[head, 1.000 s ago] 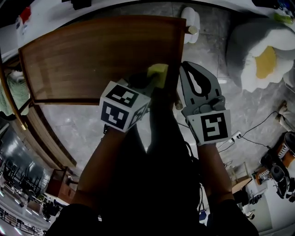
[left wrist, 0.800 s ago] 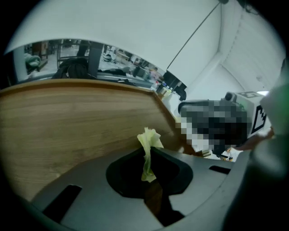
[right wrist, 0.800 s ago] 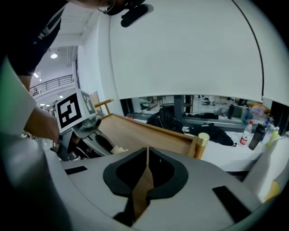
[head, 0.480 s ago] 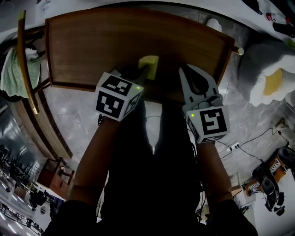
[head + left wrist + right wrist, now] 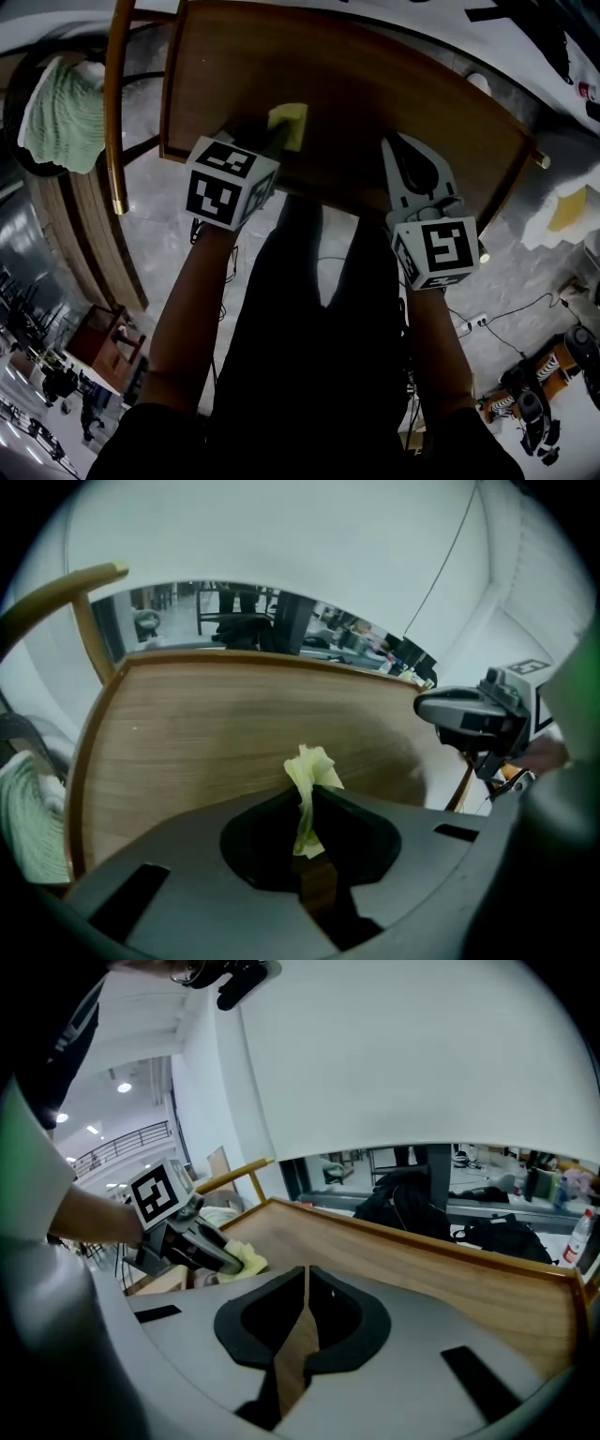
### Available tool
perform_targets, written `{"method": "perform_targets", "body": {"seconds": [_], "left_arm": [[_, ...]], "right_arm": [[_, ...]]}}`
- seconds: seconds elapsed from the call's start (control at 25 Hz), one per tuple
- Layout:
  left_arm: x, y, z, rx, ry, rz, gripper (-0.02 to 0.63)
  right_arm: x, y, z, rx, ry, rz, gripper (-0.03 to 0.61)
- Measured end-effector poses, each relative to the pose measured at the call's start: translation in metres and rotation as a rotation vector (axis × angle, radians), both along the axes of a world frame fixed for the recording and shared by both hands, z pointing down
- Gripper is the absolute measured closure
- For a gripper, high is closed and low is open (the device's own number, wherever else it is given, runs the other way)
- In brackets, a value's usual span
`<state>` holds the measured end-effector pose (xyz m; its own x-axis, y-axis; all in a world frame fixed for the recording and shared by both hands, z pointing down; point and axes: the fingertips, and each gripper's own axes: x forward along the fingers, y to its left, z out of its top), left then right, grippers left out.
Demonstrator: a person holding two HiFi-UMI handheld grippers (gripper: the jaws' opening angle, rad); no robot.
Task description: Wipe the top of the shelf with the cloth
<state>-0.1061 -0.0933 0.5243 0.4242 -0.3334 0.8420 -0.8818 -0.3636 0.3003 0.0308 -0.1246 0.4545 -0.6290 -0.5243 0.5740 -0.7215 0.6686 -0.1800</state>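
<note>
The shelf (image 5: pixel 394 89) top lies bare and wide toward the frame's upper right, with the left tongs (image 5: pixel 275 143) at its near edge pinching a crumpled pale-yellow cloth (image 5: pixel 288 125), and the right tongs (image 5: pixel 395 143) pressed together, empty, alongside.

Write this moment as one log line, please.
left gripper: shut on yellow cloth | cloth: over shelf top, near-left part | right gripper: shut, empty

Both arms reach forward. Left gripper (image 5: pixel 277 142) clamps cloth (image 5: pixel 290 125); right gripper (image 5: pixel 397 145) jaws together, empty.
</note>
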Motion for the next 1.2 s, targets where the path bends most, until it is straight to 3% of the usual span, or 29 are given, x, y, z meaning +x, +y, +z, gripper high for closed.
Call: {"method": "perform_targets", "body": {"seconds": [0.48, 0.64, 0.88, 0.92, 1.0, 1.08, 1.2], "left_arm": [[-0.136, -0.005, 0.004, -0.003, -0.165, -0.144, 0.578], [-0.151, -0.005, 0.005, -0.004, -0.171, -0.191, 0.578], [-0.166, -0.006, 0.000, 0.031, -0.342, -0.143, 0.578], [-0.160, -0.007, -0.004, 0.044, -0.343, -0.141, 0.578], [-0.124, -0.012, -0.015, 0.069, -0.265, -0.132, 0.578], [-0.057, -0.015, -0.025, 0.065, -0.131, -0.086, 0.578], [0.059, -0.009, -0.027, 0.045, 0.007, 0.069, 0.578]], "right_arm": [[-0.064, -0.007, 0.002, 0.019, -0.002, -0.021, 0.552], [-0.055, 0.000, 0.002, 0.016, 0.000, 0.004, 0.552], [-0.008, 0.007, -0.017, 0.048, -0.004, 0.086, 0.552], [0.007, 0.007, -0.019, 0.051, -0.005, 0.106, 0.552], [0.045, 0.009, -0.024, 0.058, 0.000, 0.153, 0.552], [0.089, 0.014, -0.029, 0.061, 0.020, 0.214, 0.552], [0.154, 0.029, -0.033, 0.070, 0.054, 0.304, 0.552]]}}
